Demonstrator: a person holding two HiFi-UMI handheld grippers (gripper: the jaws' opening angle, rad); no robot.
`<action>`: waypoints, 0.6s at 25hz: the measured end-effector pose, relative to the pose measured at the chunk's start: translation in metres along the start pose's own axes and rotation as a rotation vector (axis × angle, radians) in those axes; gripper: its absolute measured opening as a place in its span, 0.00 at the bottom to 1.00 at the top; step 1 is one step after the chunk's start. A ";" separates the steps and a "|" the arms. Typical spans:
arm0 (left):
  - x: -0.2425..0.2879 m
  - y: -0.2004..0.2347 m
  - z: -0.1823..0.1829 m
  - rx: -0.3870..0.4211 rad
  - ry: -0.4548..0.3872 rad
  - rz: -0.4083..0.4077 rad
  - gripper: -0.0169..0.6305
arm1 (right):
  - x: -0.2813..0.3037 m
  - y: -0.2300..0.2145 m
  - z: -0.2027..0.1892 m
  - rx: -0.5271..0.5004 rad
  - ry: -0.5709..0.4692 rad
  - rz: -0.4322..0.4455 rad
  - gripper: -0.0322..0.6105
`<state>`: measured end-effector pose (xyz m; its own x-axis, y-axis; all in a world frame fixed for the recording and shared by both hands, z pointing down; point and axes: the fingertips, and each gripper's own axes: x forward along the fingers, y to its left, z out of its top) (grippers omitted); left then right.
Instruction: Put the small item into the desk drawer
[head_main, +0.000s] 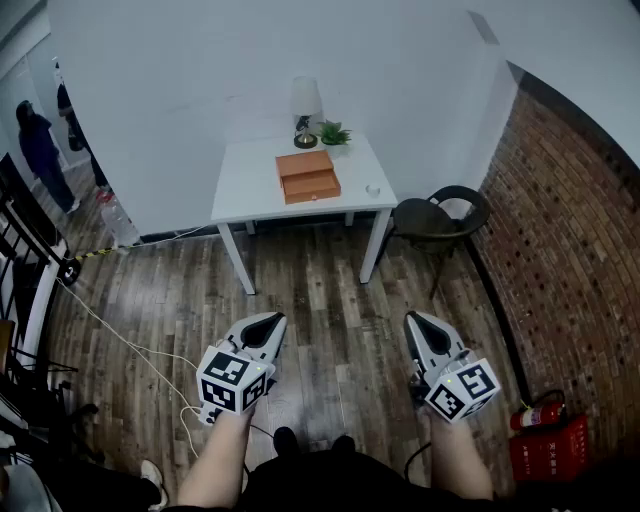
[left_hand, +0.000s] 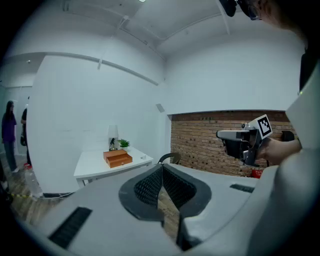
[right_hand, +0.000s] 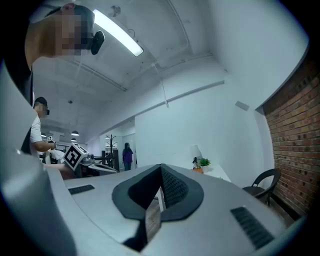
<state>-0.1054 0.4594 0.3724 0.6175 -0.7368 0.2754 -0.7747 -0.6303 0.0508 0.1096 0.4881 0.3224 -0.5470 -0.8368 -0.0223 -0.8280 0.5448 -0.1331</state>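
Observation:
A white desk (head_main: 245, 185) stands against the far wall. On it sits an orange wooden drawer box (head_main: 308, 176), its drawers closed. A small pale item (head_main: 373, 190) lies near the desk's right edge. The left gripper view shows the same box (left_hand: 118, 158) and item (left_hand: 143, 157) far ahead. My left gripper (head_main: 264, 324) and right gripper (head_main: 417, 323) hang over the wood floor, well short of the desk. Both are shut with nothing between the jaws. The left gripper's (left_hand: 161, 167) pads meet at the tip, and so do the right gripper's (right_hand: 161, 167).
A lamp (head_main: 305, 108) and a small plant (head_main: 333, 132) stand behind the box. A black chair (head_main: 440, 215) sits right of the desk by the brick wall (head_main: 570, 230). A fire extinguisher (head_main: 540, 412) lies at the lower right. Cables (head_main: 120, 340) cross the floor at the left. A person (head_main: 40, 150) stands far left.

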 end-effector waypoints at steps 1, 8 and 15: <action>0.000 -0.001 0.001 0.001 -0.001 0.000 0.05 | 0.000 -0.001 0.001 -0.001 -0.001 0.002 0.05; 0.000 -0.012 0.003 0.005 -0.005 -0.001 0.05 | -0.011 -0.004 0.004 -0.001 -0.010 0.005 0.05; 0.000 -0.028 0.007 0.007 -0.011 0.009 0.05 | -0.032 -0.016 0.005 -0.039 0.008 -0.051 0.05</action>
<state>-0.0825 0.4755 0.3638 0.6121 -0.7450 0.2654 -0.7793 -0.6253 0.0420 0.1414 0.5061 0.3203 -0.5051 -0.8631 -0.0082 -0.8588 0.5034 -0.0952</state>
